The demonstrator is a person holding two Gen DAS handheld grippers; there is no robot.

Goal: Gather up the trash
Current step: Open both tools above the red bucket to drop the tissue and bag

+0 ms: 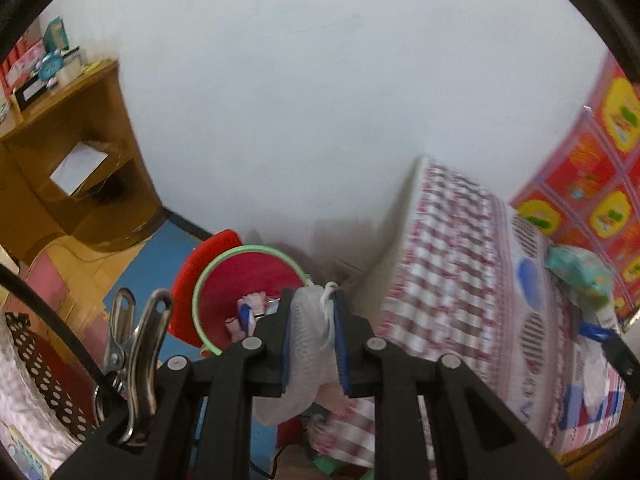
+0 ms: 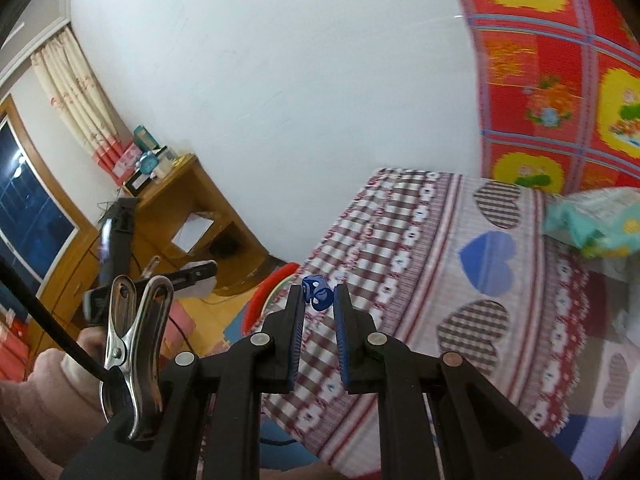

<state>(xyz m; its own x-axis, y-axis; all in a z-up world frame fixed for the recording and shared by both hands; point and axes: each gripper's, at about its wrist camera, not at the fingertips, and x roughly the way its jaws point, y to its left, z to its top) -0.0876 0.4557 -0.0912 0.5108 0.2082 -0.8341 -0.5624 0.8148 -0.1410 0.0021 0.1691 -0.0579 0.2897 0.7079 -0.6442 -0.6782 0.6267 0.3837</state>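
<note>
Only leftward, bin (image 1: 248,280) behind foam-net-clamping left tongs (image 1: 312,300).

A bed (image 2: 400,280) covered in a red-and-white checked sheet (image 1: 448,280) with heart patches fills the right half of both views. At the right edge of the frame a crumpled teal wrapper (image 2: 592,220) lies on the sheet, with clear plastic just below it in the left wrist view. A wooden shelf unit (image 1: 80,152) stands at the upper left of the left wrist view; its top carries a blue clock (image 1: 50,66), boxes and small containers, and a white sheet of paper (image 1: 78,168) lies in its open compartment. The floor (image 1: 160,256), wood-coloured and blue, shows at lower left and bears a red bin with a green rim (image 1: 248,276), beside the bed's corner, with scraps inside.
</note>
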